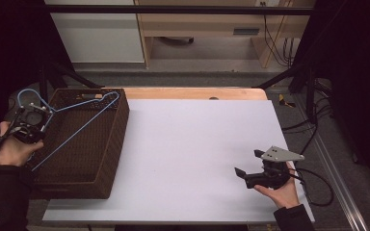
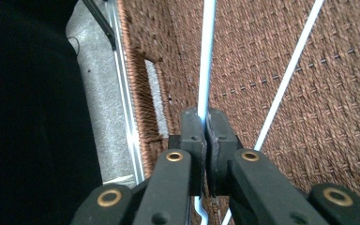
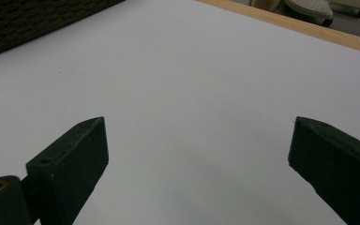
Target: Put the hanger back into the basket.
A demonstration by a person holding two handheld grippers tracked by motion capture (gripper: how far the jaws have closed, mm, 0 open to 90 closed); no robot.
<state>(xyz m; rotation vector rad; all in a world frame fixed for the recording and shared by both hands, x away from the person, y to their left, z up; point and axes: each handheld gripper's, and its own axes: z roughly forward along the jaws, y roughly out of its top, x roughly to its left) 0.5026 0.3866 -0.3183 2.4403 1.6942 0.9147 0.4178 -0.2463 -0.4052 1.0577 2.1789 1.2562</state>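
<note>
High view: the left gripper point(image 1: 29, 124) was held over the near-left corner of a brown woven basket point(image 1: 107, 159) standing at the left end of the white table point(image 1: 197, 159). A light-blue wire hanger point(image 1: 84, 108) lay tilted across the basket, its hook point(image 1: 25, 94) projecting past the left rim beside the gripper and its far corner resting near the basket's back wall. The right gripper point(image 1: 243, 174) was held well apart from the basket, low over the table's near-right area, with a grey three-cornered plate on top.

Left gripper view: the left gripper point(image 2: 205, 129) had its jaws closed tight on one blue wire of the hanger point(image 2: 207, 56), which ran straight up from between the pads; a second wire point(image 2: 290, 70) slanted away to the right over the basket's woven floor point(image 2: 318, 103). A handle slot point(image 2: 153, 98) in the basket wall showed here.

Right gripper view: the right gripper point(image 3: 199, 140) had its jaws spread wide with nothing between them, bare table point(image 3: 192, 70) ahead, and a strip of basket point(image 3: 37, 18) at upper left.
</note>
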